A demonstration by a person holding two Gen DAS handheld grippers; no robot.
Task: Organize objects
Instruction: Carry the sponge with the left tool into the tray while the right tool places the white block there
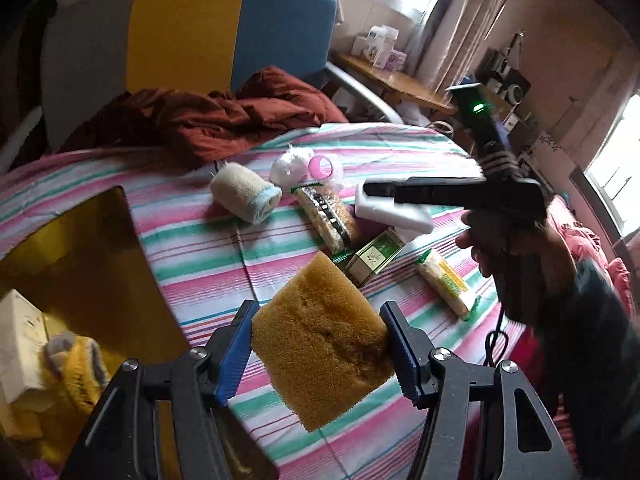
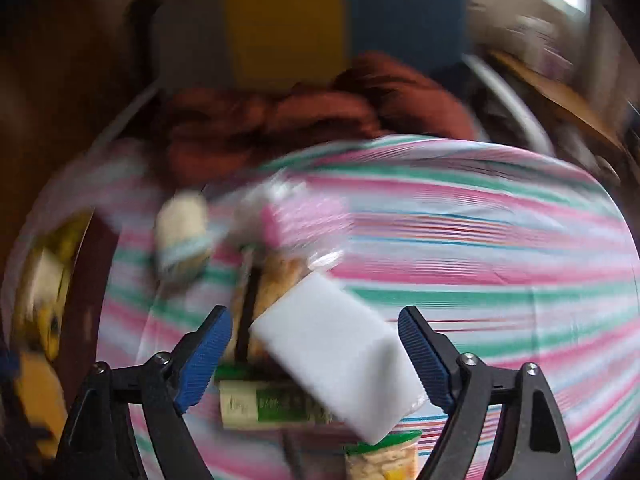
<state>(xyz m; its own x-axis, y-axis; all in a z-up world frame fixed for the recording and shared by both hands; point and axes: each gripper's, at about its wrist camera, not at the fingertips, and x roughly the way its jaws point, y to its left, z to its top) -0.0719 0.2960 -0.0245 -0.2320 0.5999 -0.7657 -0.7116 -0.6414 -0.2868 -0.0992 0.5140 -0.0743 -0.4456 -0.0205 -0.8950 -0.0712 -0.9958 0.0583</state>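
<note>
With the left gripper (image 1: 318, 354) pinching the yellow sponge (image 1: 320, 344) aloft just beside the yellow box (image 1: 92, 264), the wide-open right gripper (image 2: 316, 354), straddling the white block (image 2: 340, 356) crookedly, may nudge it aside.

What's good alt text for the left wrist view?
The left hand-held gripper is shut on a yellow sponge above a striped sheet strewn with small items. At right, a hand holds the right hand-held gripper over a white block.
</note>
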